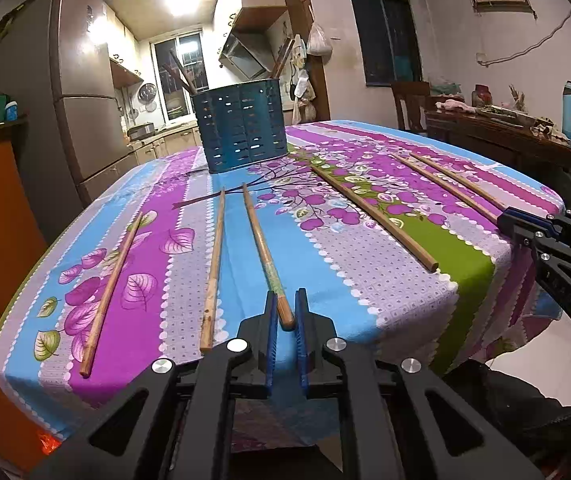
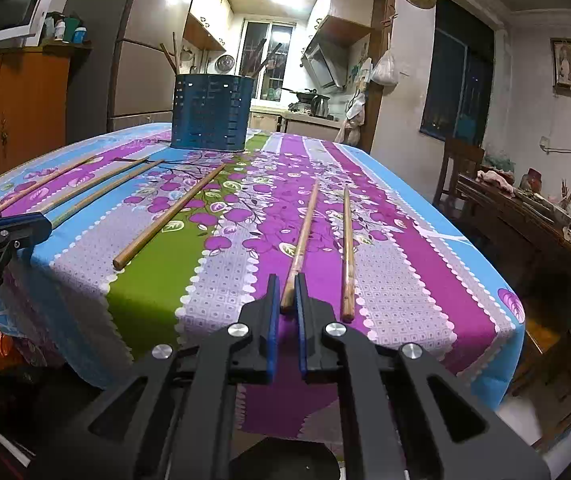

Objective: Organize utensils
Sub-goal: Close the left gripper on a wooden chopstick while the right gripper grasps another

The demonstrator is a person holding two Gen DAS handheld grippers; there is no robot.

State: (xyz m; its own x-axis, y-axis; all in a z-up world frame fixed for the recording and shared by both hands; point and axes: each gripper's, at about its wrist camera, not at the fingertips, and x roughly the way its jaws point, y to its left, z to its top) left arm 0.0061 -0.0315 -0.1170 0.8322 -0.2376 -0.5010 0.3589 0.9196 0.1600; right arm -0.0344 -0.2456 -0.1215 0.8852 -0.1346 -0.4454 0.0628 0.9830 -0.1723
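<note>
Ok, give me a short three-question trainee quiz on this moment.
1. How many chopsticks lie on the tablecloth?
2. True or false: the blue holder is empty.
3. What is between the pads of the left hand-held gripper and the right hand-held gripper?

Key: 1. Six. 2. False; chopsticks stand in it. 3. The near end of a chopstick each: the third from the left and the second from the right.

tablecloth (image 1: 365, 264): printed cloth, matt, scalloped pattern | 6 chopsticks (image 1: 213, 264): bare wood, matt, worn at the near-edge ends | holder (image 1: 241, 128): blue perforated metal, slight sheen | left gripper (image 1: 285, 312): matt black plastic, blue ribbed pads, shiny metal bolts | right gripper (image 2: 287, 300): same finish
</note>
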